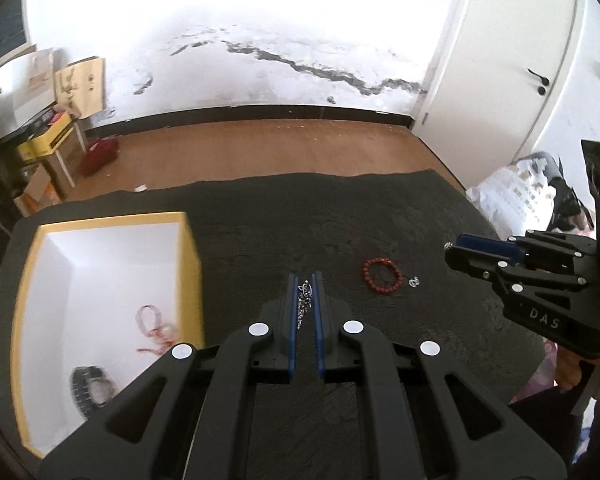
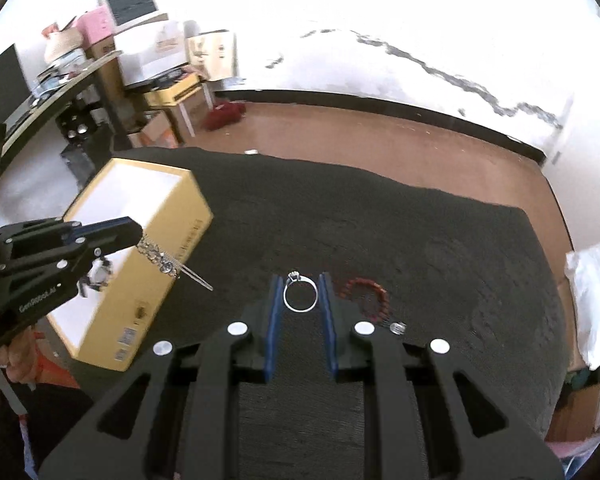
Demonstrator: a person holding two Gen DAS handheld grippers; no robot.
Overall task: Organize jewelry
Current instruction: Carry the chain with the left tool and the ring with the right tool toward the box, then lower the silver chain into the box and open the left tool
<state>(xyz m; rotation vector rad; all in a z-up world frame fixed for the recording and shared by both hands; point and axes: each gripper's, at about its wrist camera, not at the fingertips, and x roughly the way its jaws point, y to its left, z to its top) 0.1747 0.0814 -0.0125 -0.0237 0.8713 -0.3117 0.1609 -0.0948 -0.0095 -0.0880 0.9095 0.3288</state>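
Observation:
My left gripper (image 1: 305, 280) is shut on a silver rhinestone hair clip (image 1: 305, 300), held above the dark mat; from the right wrist view the hair clip (image 2: 168, 260) sticks out of that gripper (image 2: 138, 236) over the yellow box (image 2: 148, 248). My right gripper (image 2: 300, 280) is shut on a silver ring (image 2: 300, 295) with a small stone; in the left wrist view this gripper (image 1: 454, 248) hangs at the right. A red bead bracelet (image 1: 382, 275) and a small silver earring (image 1: 414, 281) lie on the mat (image 1: 340, 220). The white-lined yellow box (image 1: 188, 272) holds a pink bracelet (image 1: 150, 320) and a dark watch (image 1: 90, 392).
The mat covers a round table whose edge drops to a wooden floor (image 1: 260, 148). Cardboard boxes and a shelf (image 2: 100, 80) crowd the left wall. A white door (image 1: 512, 80) and a patterned bag (image 1: 516, 196) stand at the right.

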